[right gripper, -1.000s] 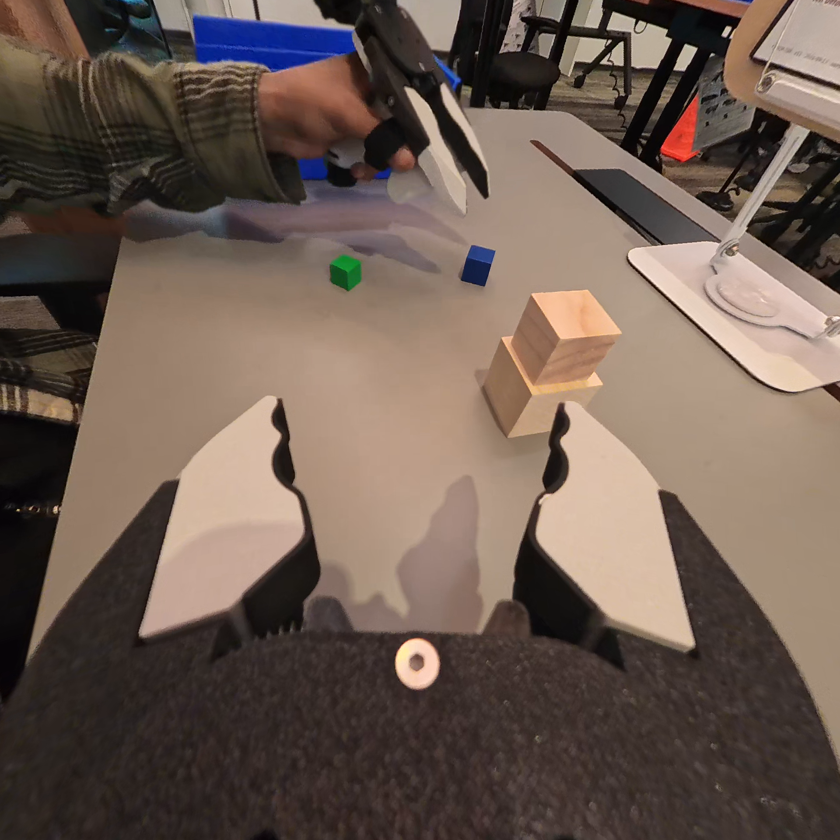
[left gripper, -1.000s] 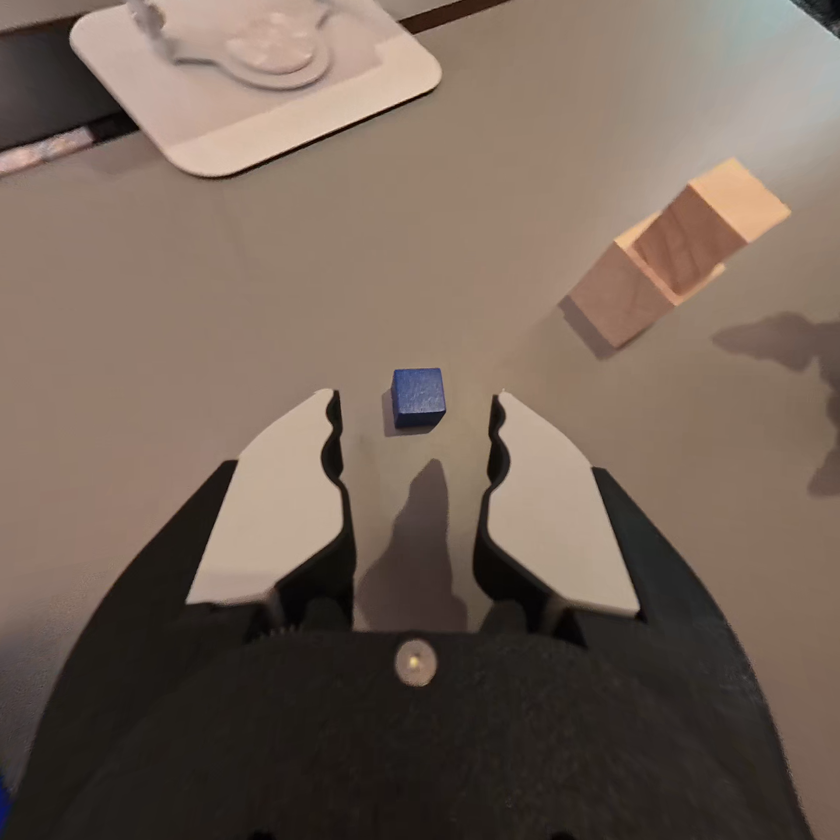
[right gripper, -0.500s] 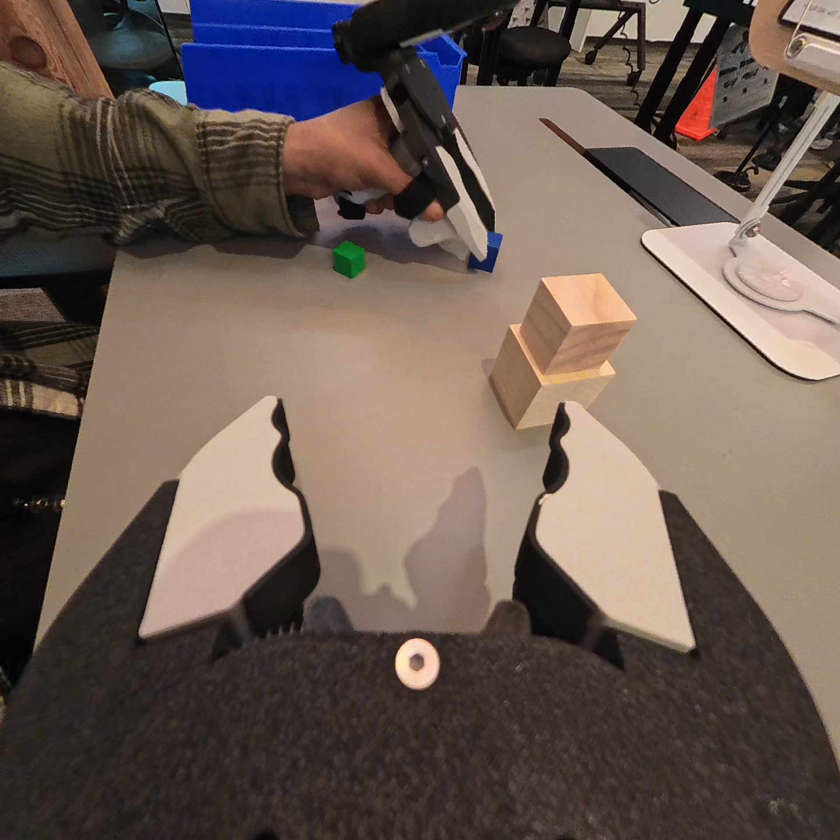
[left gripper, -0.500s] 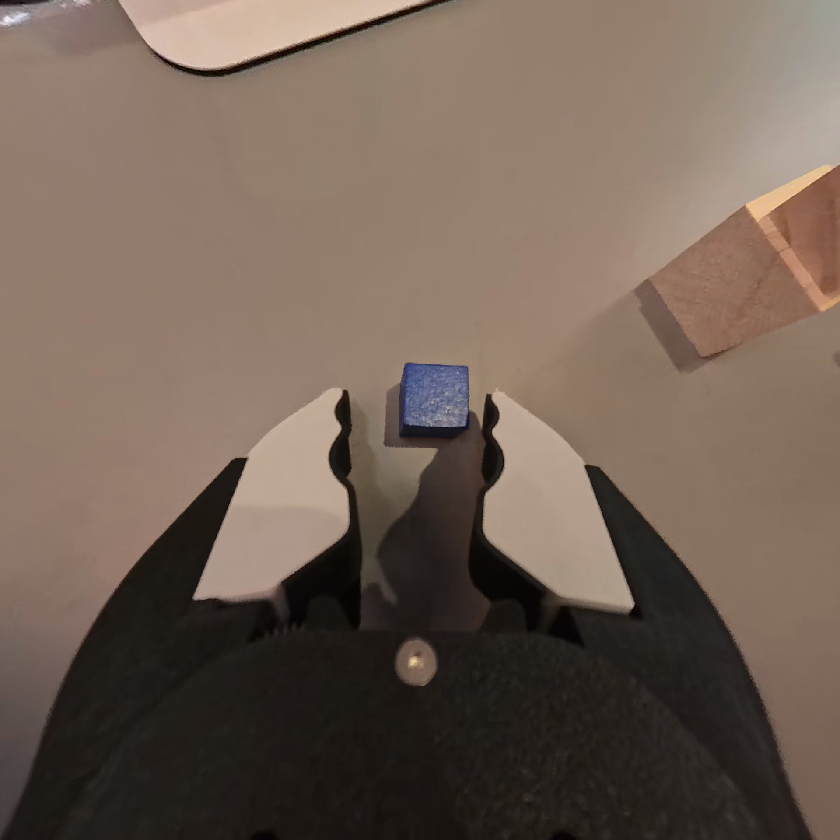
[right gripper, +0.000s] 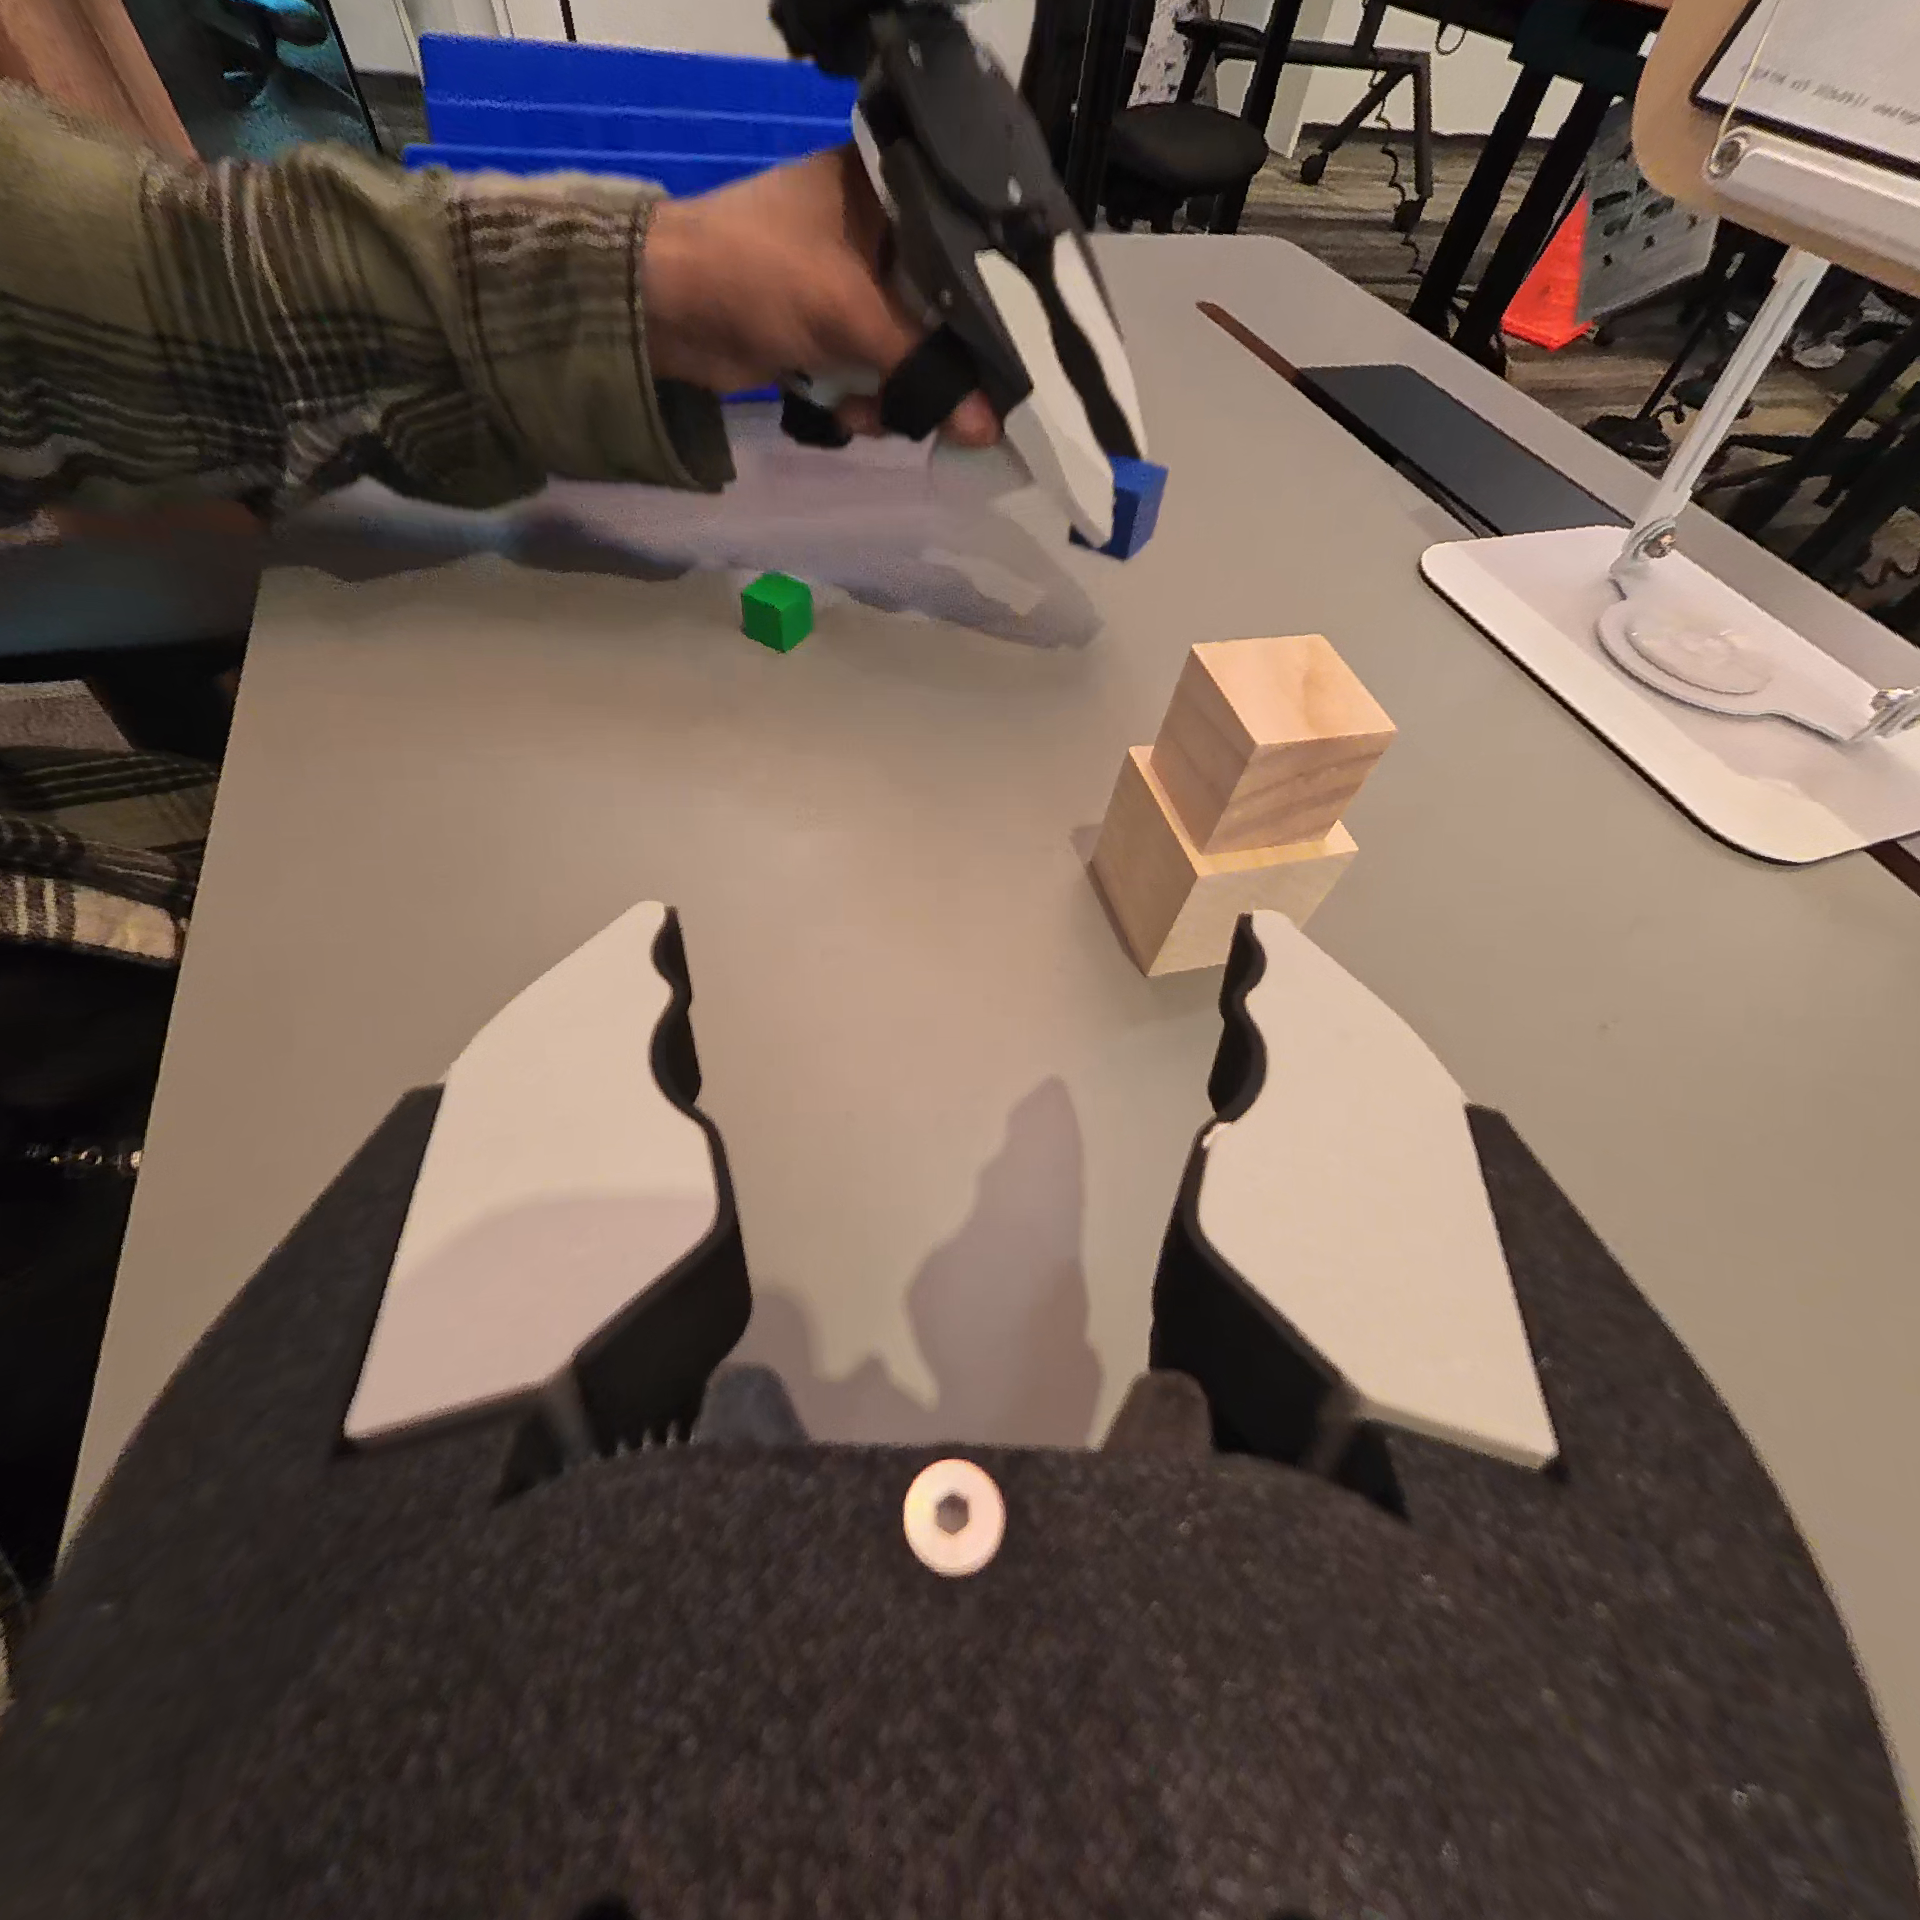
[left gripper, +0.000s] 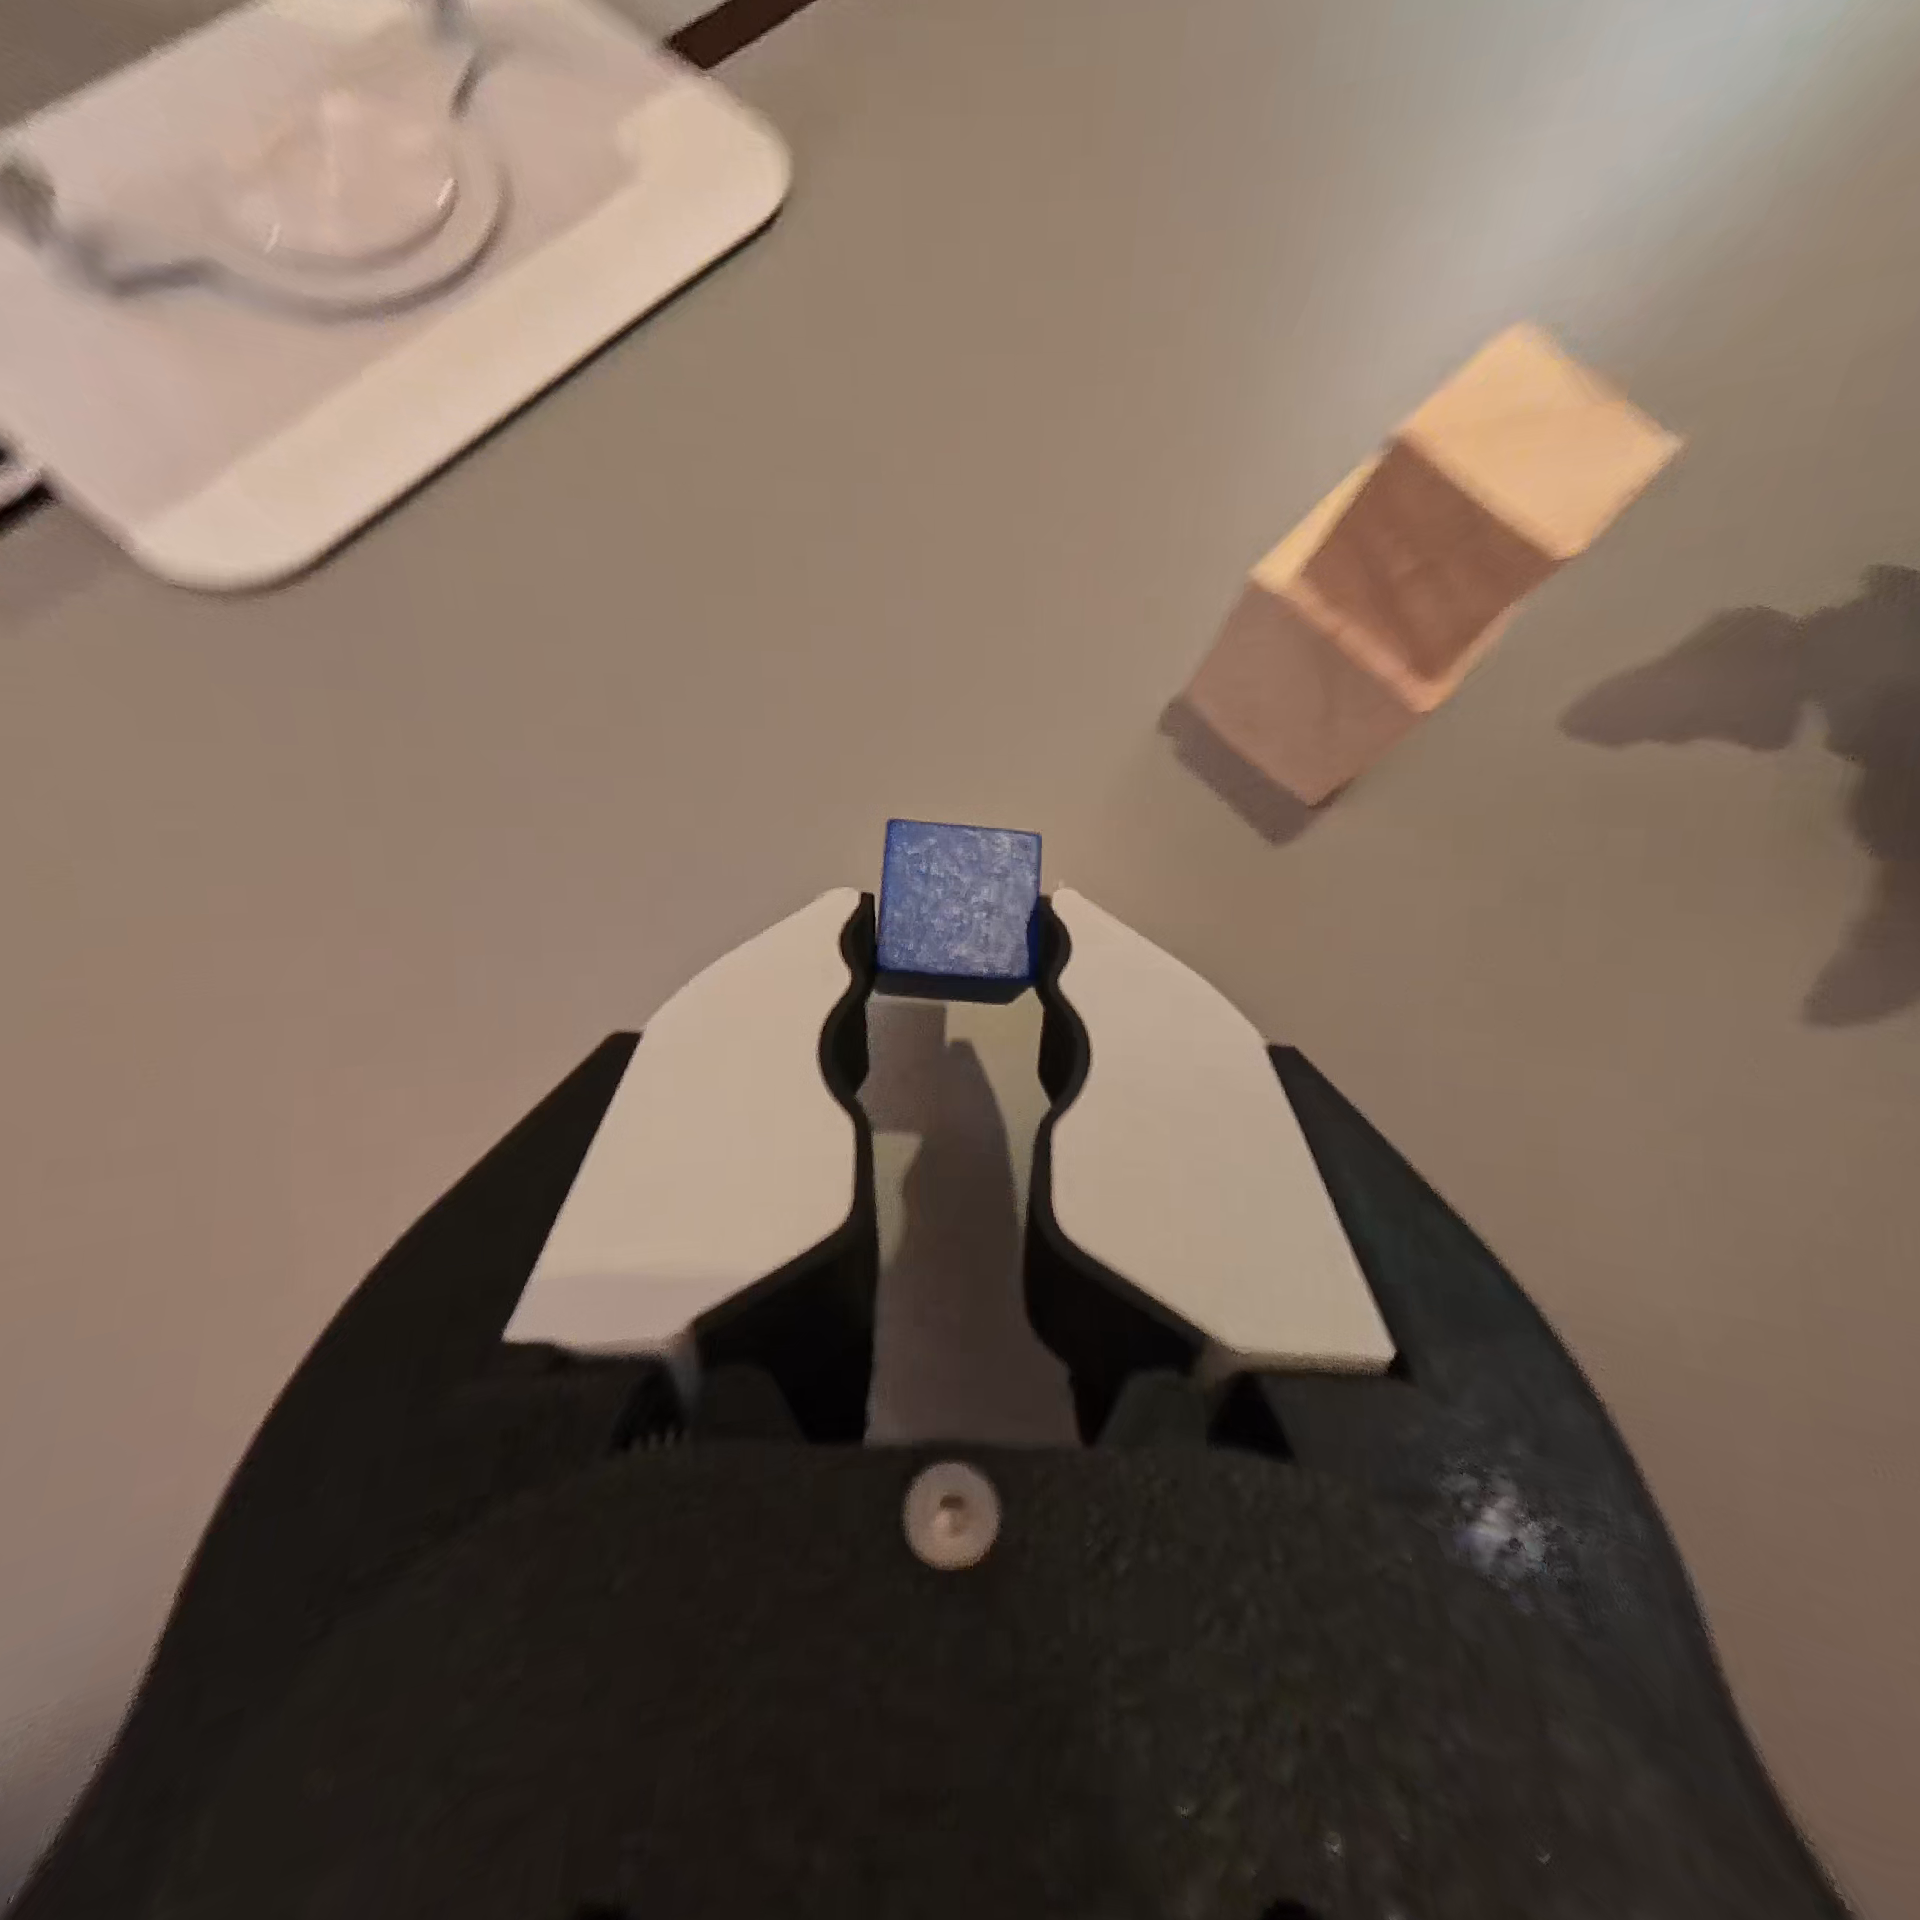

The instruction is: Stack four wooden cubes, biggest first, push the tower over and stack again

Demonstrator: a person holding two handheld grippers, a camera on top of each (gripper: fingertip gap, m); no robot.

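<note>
My left gripper [left gripper: 956, 914] is shut on a small blue cube [left gripper: 956, 899], held at its fingertips above the grey table. In the right wrist view the same gripper [right gripper: 1101, 499] holds the blue cube [right gripper: 1132, 509] off the table, in a person's hand. Two plain wooden cubes stand stacked, the smaller [right gripper: 1273, 738] on the bigger [right gripper: 1205, 894]; the stack also shows in the left wrist view [left gripper: 1434, 561], to the right of the blue cube. A small green cube [right gripper: 776, 612] lies on the table behind the stack to the left. My right gripper [right gripper: 951, 966] is open and empty, just left of the stack.
A white stand base [right gripper: 1683, 686] sits at the table's right edge and also shows in the left wrist view [left gripper: 343, 301]. A dark flat pad [right gripper: 1455, 436] lies at the back right. Blue bins [right gripper: 623, 114] stand at the far end. A plaid sleeve [right gripper: 312, 332] reaches over the left side. My hands' fingertips stand some 25 cm from each other.
My left gripper closed on the blue cube and lifted it off the table. The right gripper has barely moved.
</note>
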